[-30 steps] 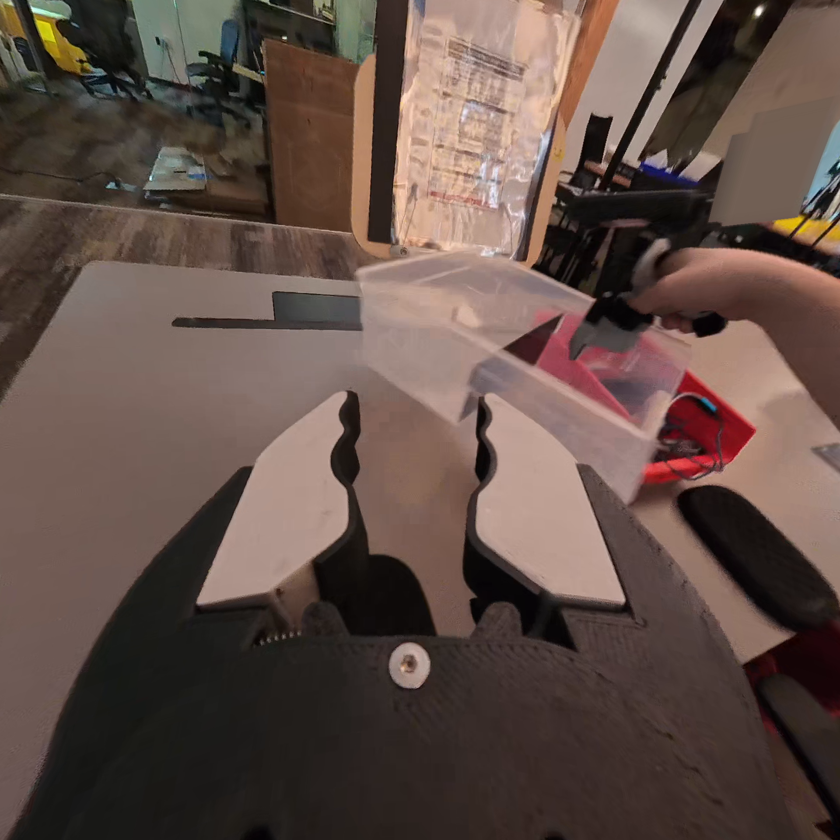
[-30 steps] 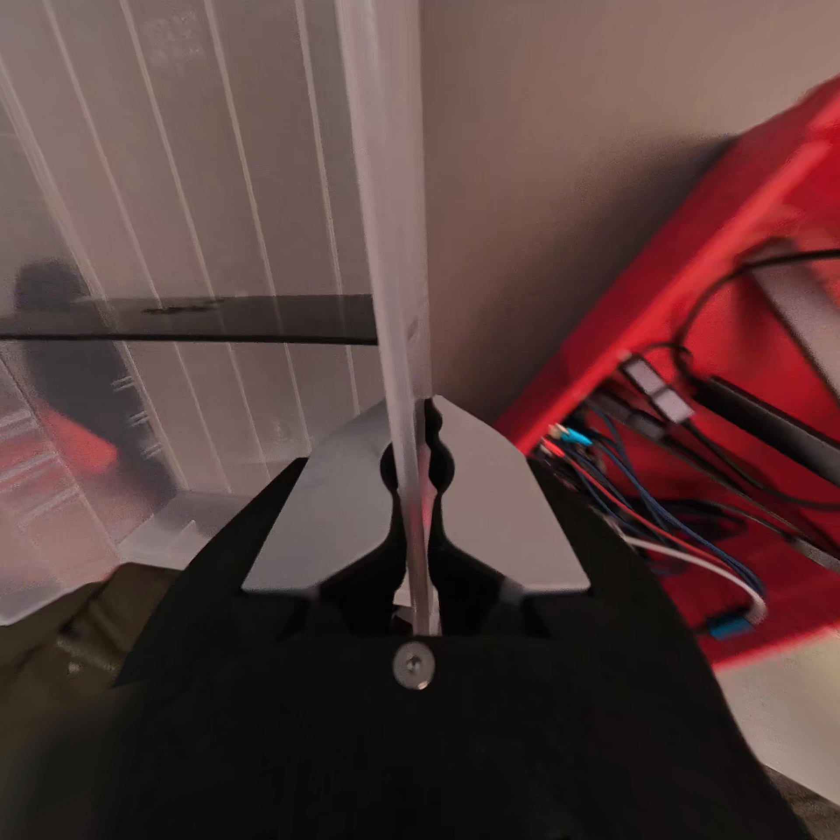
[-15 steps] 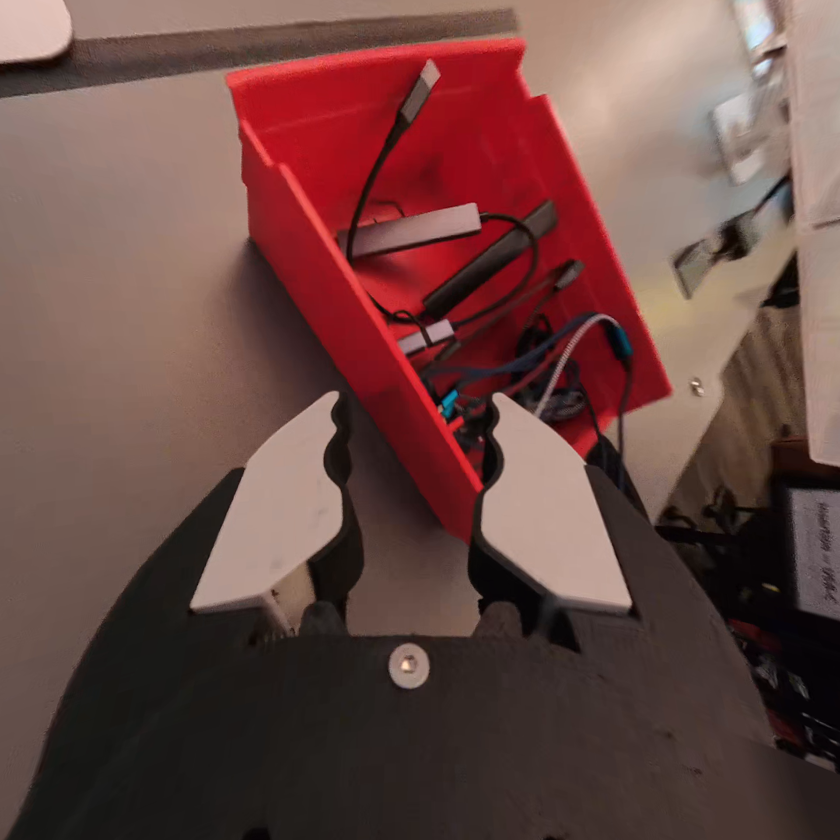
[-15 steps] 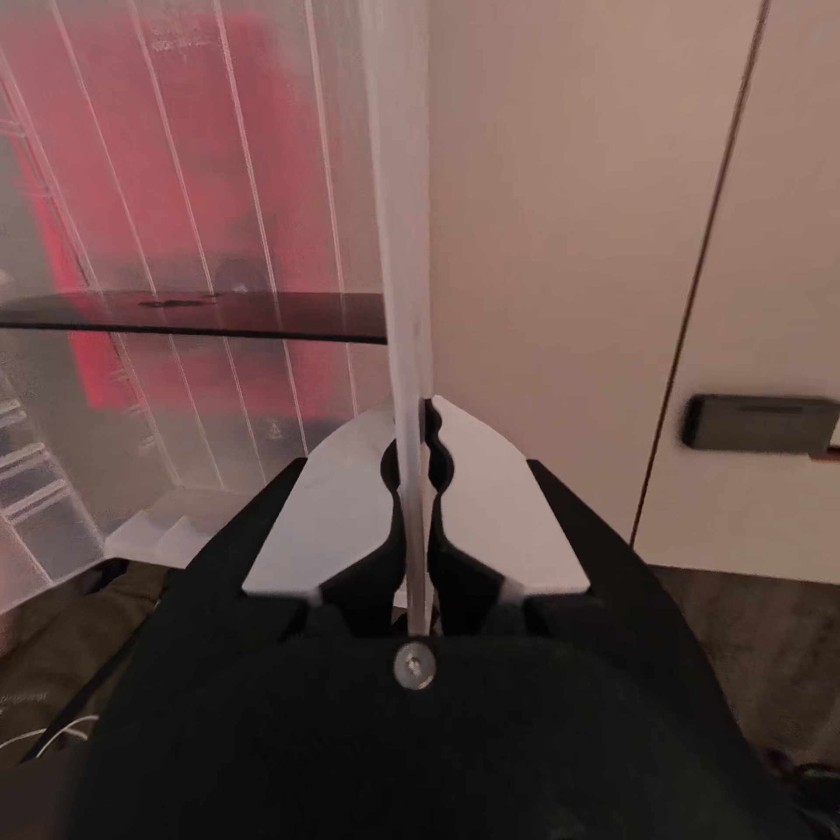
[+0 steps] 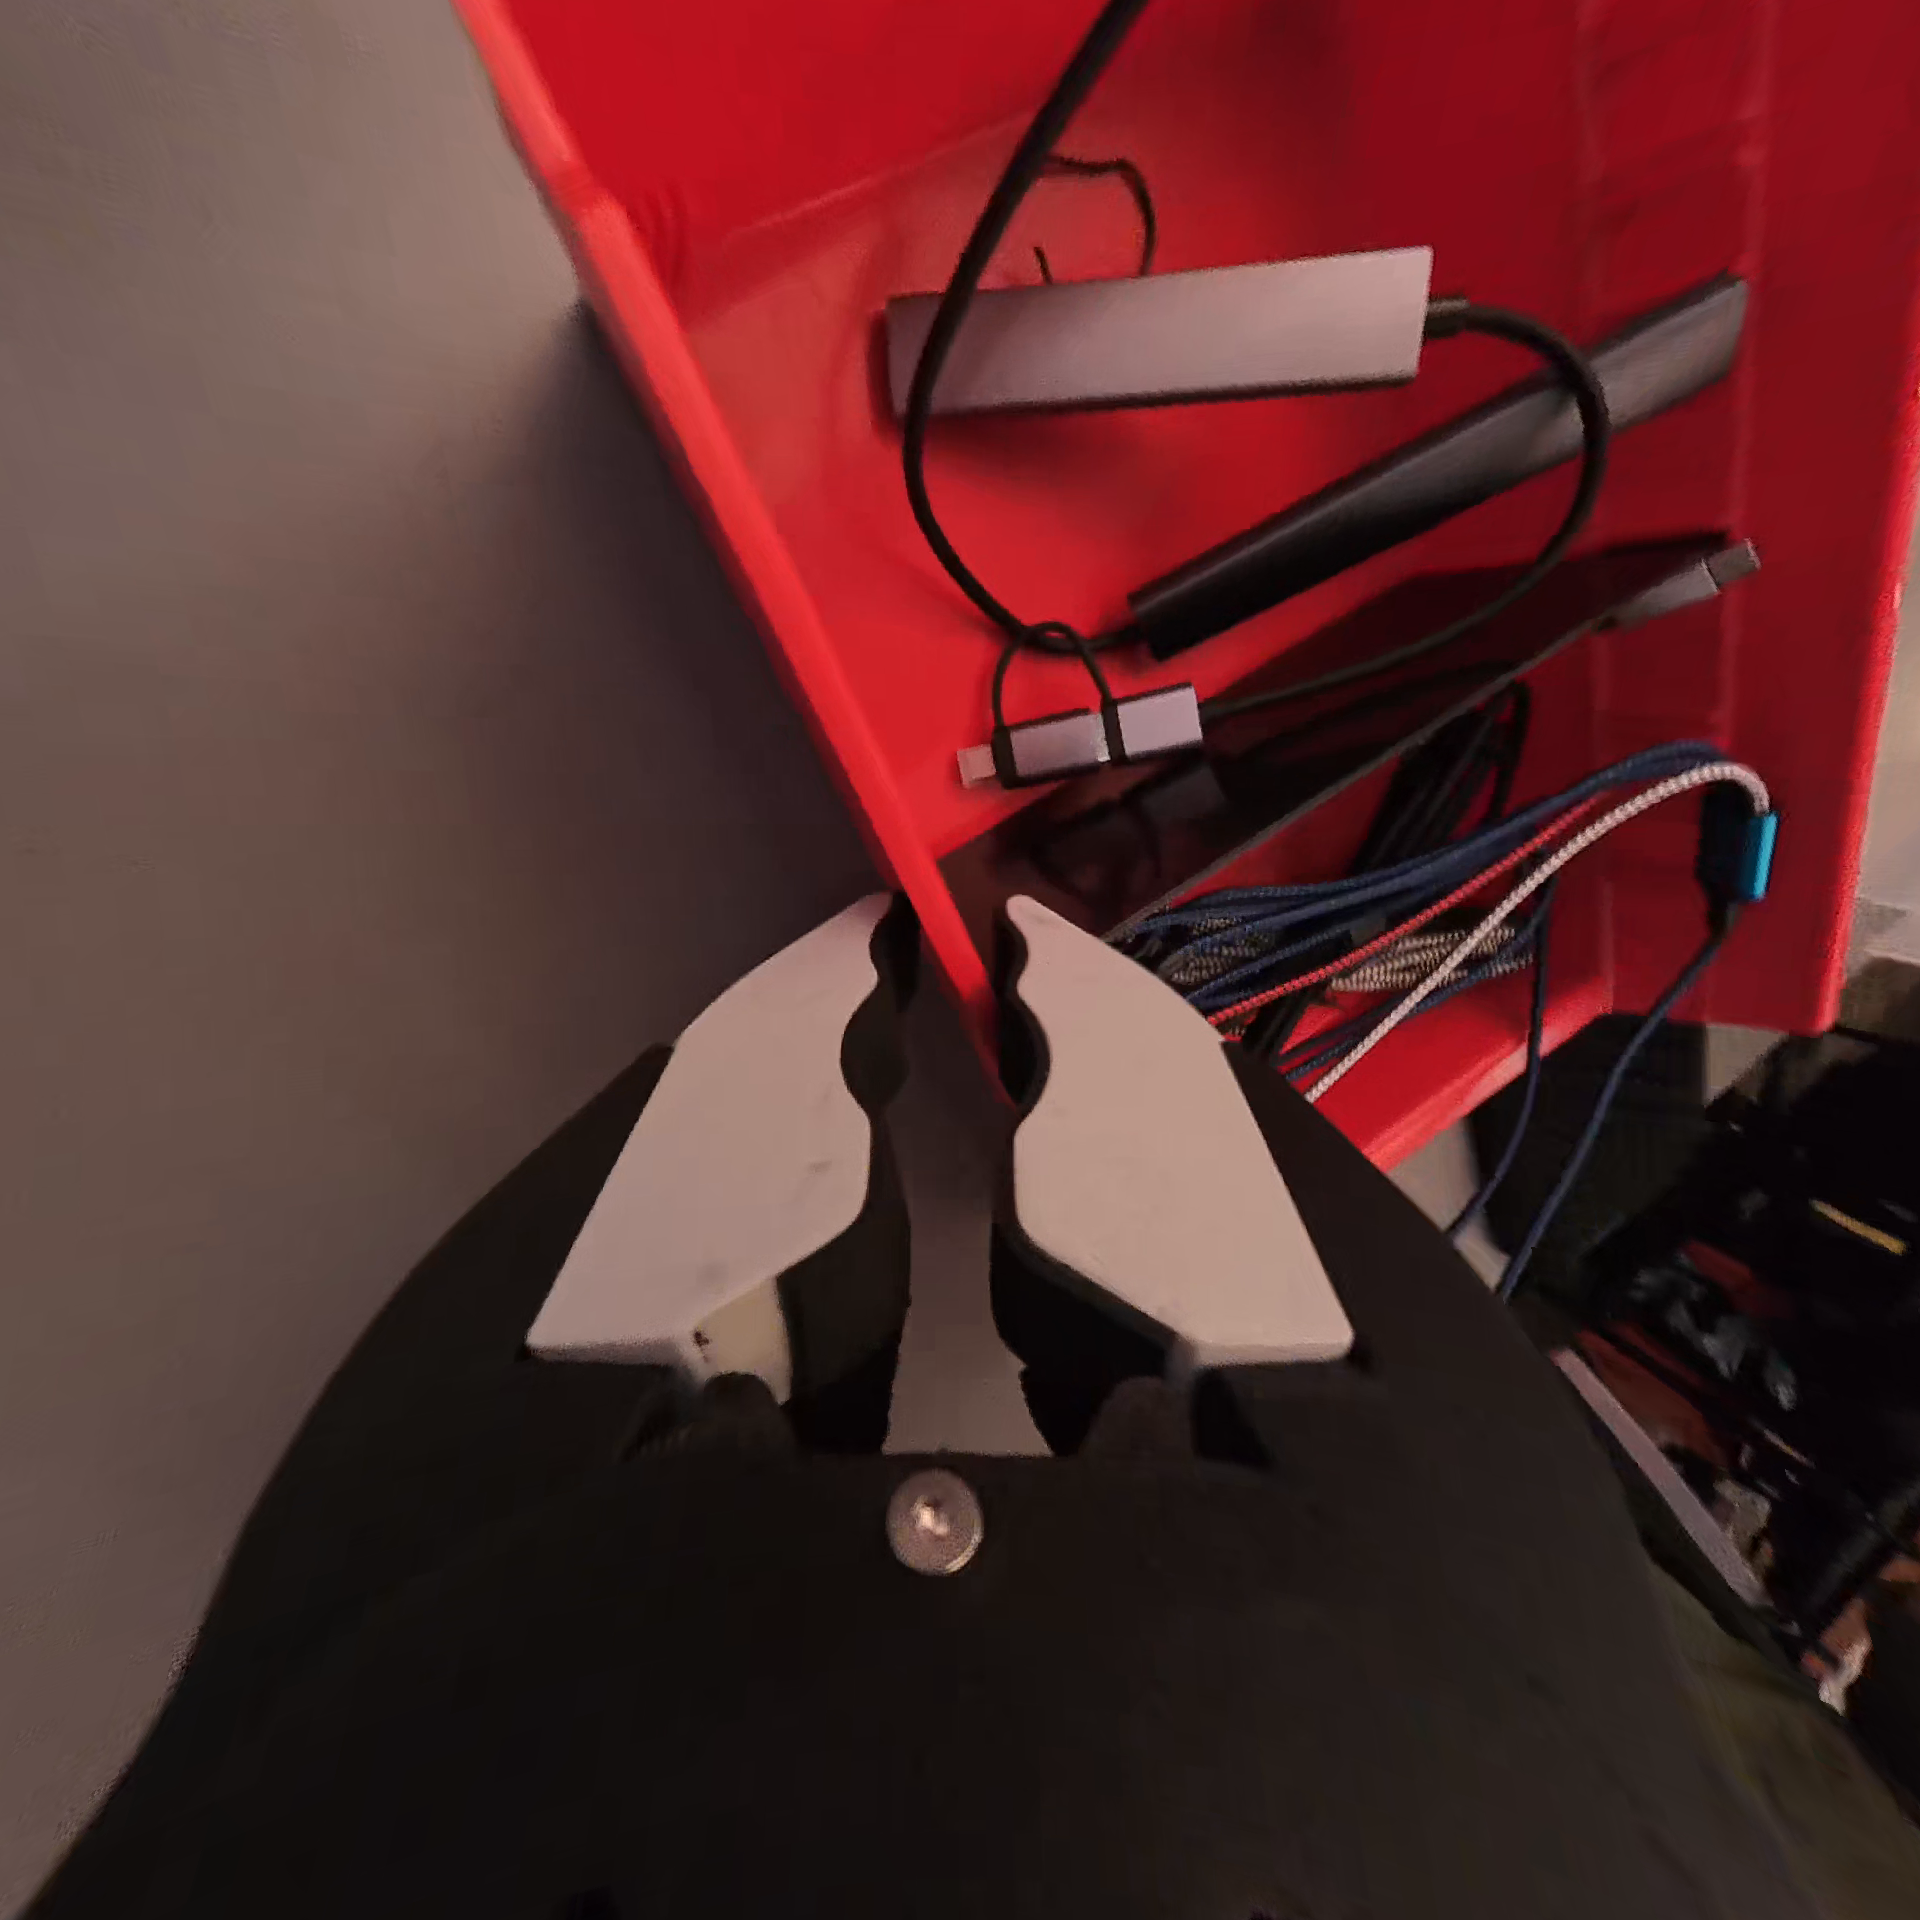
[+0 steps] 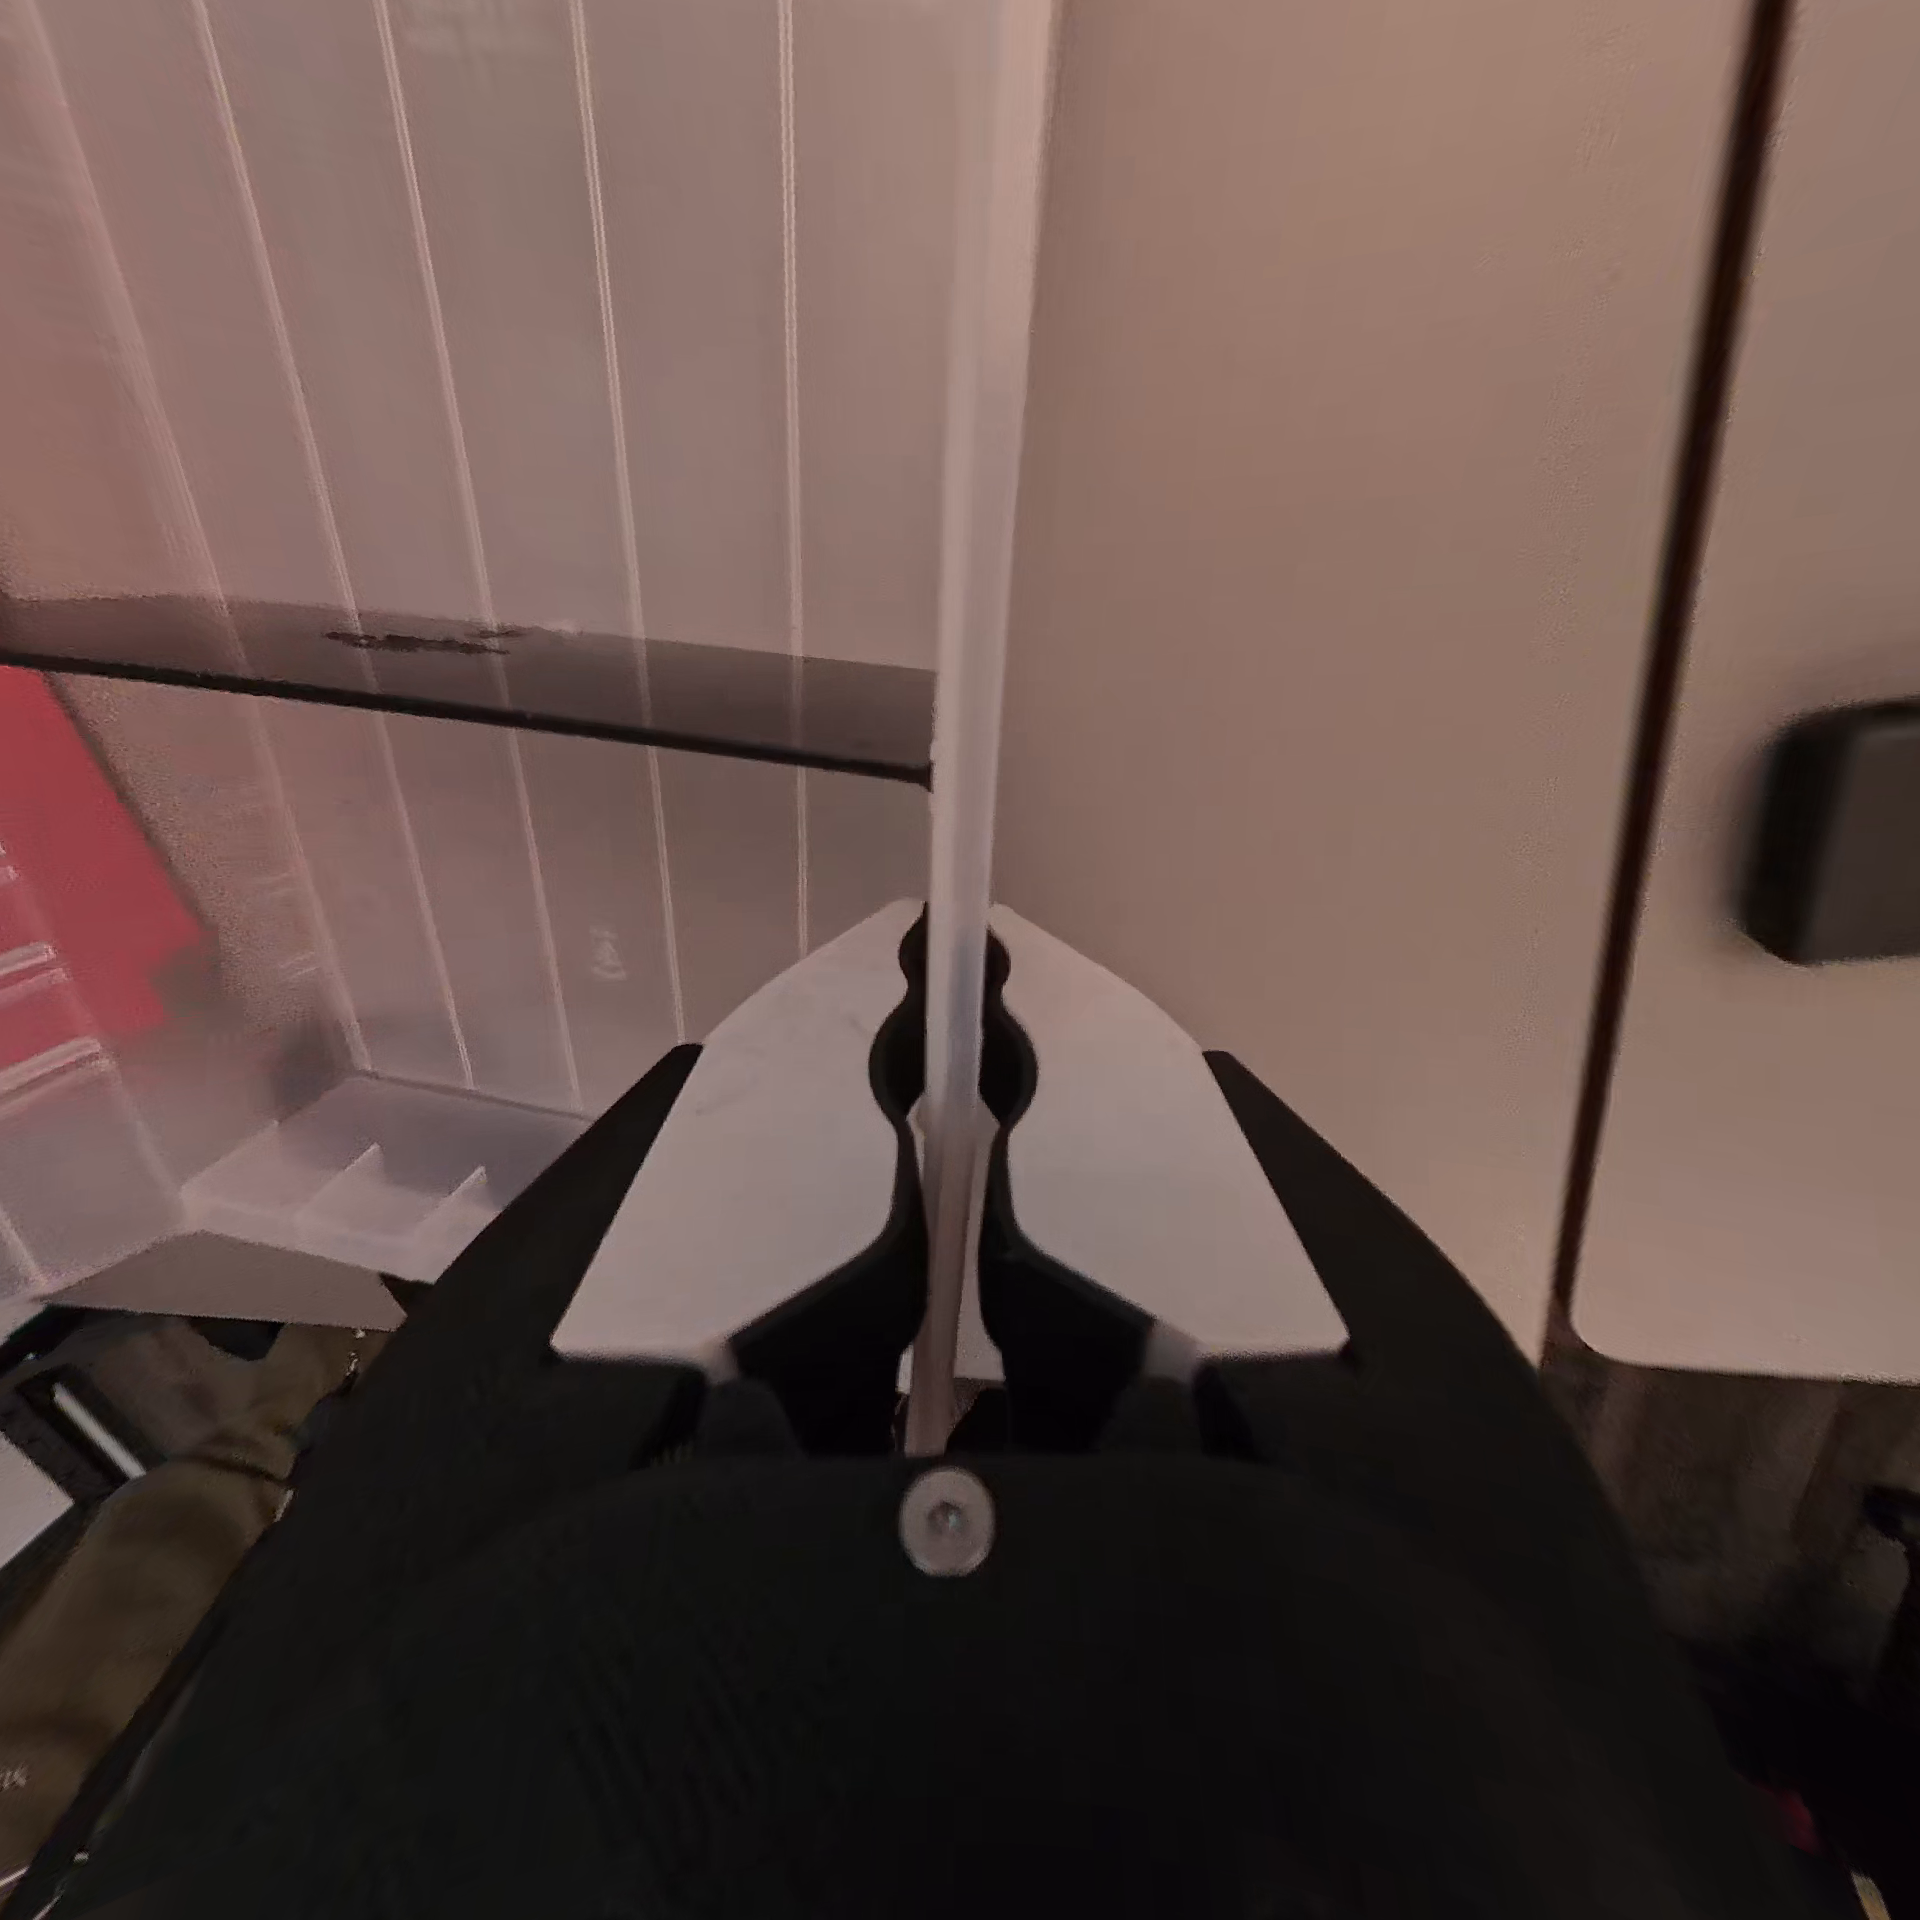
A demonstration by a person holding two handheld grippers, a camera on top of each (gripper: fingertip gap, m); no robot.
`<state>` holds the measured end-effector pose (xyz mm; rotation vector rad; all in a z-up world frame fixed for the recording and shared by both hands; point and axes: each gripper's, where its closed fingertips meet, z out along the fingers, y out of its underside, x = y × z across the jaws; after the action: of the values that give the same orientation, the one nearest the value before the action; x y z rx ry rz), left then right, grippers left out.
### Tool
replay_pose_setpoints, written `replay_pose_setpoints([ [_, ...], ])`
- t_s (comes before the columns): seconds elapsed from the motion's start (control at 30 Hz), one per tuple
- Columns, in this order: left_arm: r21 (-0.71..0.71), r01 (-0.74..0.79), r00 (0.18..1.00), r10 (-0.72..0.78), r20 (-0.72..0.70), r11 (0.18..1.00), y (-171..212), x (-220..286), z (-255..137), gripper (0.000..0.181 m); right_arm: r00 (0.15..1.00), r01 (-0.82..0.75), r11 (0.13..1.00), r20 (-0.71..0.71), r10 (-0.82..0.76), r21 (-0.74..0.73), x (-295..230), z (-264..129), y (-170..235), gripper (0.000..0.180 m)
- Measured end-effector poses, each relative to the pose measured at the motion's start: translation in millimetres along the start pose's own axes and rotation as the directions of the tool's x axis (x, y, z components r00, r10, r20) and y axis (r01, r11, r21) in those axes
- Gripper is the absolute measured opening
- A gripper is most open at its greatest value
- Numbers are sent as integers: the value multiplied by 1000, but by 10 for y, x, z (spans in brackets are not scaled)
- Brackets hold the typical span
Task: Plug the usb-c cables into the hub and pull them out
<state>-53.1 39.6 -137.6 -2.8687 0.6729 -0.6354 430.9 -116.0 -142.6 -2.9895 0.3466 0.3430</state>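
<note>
A red bin [image 5: 727,468] lies on the grey table [image 5: 312,623] in the left wrist view. It holds a light grey hub [image 5: 1153,338], a dark hub [image 5: 1455,468], a small grey adapter plug [image 5: 1091,738] and a bundle of braided cables [image 5: 1403,914], one with a blue connector [image 5: 1756,852]. My left gripper [image 5: 948,914] straddles the bin's near side wall, its jaws narrowed onto it. My right gripper [image 6: 956,920] is shut on the thin wall of a clear plastic bin [image 6: 520,416] and holds it up.
In the right wrist view a dark seam [image 6: 1662,623] splits the pale tabletop [image 6: 1299,520], with a black object [image 6: 1839,831] to its right. A red shape [image 6: 73,883] shows through the clear bin. Clutter lies beyond the table edge [image 5: 1662,1299]. Some 50 cm of space lies between my two pairs of fingers.
My left gripper swung from the far side of the table to the red bin, moved in over its side wall and narrowed from wide open. My right gripper carried the clear bin away from the red bin.
</note>
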Motion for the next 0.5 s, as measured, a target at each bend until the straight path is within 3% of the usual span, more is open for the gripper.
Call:
replay_pose_setpoints([
  [0.27,33,110,981,-114,158,993,694,-1563,-839,8,994,109,994,-1,-109,-22,-637,470,-170,5],
  [0.5,60,213,936,-222,273,975,1414,-2698,-1497,7,995,100,995,-16,-100,1,-961,634,-327,5],
])
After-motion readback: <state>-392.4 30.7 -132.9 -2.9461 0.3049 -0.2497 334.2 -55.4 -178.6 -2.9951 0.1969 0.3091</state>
